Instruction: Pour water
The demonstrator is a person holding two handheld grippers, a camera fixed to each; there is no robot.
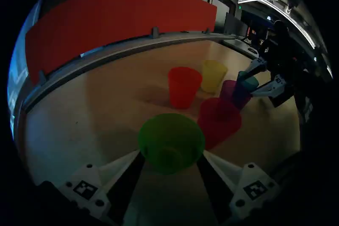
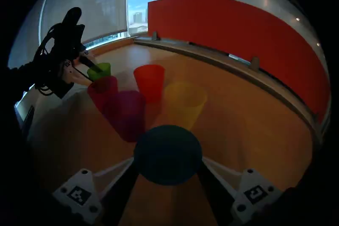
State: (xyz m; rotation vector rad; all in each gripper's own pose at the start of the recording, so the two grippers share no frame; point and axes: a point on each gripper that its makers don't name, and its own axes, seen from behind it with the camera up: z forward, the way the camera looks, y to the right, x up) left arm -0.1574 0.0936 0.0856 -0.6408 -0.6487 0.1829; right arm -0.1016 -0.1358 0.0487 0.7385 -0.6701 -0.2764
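Note:
My left gripper [image 1: 170, 154] is shut on a green cup [image 1: 170, 139] low in the left gripper view, seen nearly end-on. My right gripper [image 2: 168, 161] is shut on a teal cup [image 2: 168, 154]. Between them on the wooden table [image 1: 97, 111] stand a crimson cup [image 1: 218, 120], an orange-red cup [image 1: 183, 86], a yellow cup [image 1: 212, 75] and a purple cup [image 1: 232, 92]. The right gripper [image 1: 248, 86] with the teal cup [image 1: 249, 82] shows beyond the purple one. In the right gripper view the left gripper [image 2: 91, 73] holds the green cup [image 2: 99, 71] behind the crimson cup [image 2: 103, 90]. I see no water.
A long red partition [image 1: 118, 18] on a metal rail runs along the table's far edge. Windows [image 2: 106, 9] lie behind the left gripper. A person's dark sleeve [image 2: 25, 77] holds that gripper. Bare tabletop [image 2: 254, 120] spreads to the right of the yellow cup [image 2: 184, 103].

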